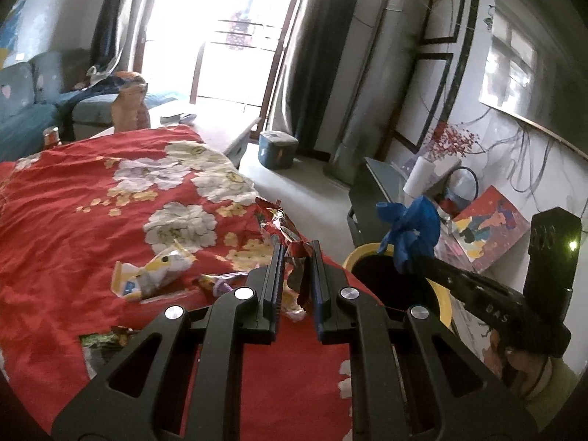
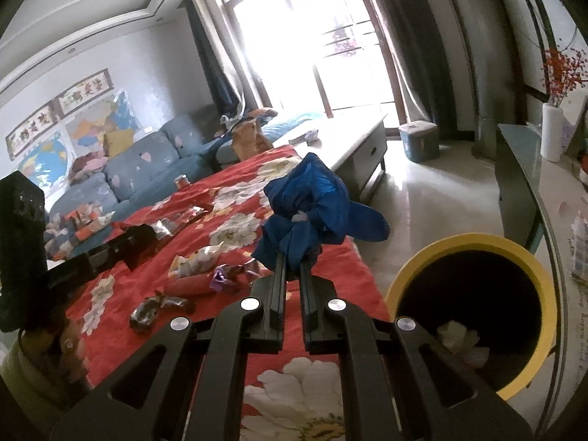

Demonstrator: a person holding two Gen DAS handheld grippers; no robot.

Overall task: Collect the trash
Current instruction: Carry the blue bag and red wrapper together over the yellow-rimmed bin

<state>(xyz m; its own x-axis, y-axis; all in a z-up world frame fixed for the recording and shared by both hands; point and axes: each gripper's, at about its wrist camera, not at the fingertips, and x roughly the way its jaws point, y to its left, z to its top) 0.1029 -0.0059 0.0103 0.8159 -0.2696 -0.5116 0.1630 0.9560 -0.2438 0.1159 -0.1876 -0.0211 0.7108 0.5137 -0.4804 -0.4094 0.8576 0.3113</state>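
Your left gripper (image 1: 297,248) is clamped on a crumpled red foil wrapper (image 1: 281,226), its fingers pressed together on the lower part while the rest sticks up past the tips, above the right edge of the red floral cloth (image 1: 73,202) that covers the table. Your right gripper (image 2: 293,257) has its fingers closed tight on a bunched blue plastic bag (image 2: 312,202), which bulges out above and to both sides of the tips. In the left wrist view that same blue bag (image 1: 411,231) hangs over the far rim of the yellow-rimmed bin (image 1: 444,297), which stands on the floor just off the cloth's right edge. In the right wrist view the bin (image 2: 466,246) sits down to the right of the bag, and a pale crumpled scrap (image 2: 463,338) lies inside it. More litter lies on the cloth toward its near edge: a yellow-and-white snack packet (image 1: 154,275), a purple sweet wrapper (image 1: 217,284) just beside it, and a dark foil wrapper (image 2: 150,312) nearer the near left corner. A blue sofa (image 2: 139,169) runs along the cloth's far left side.
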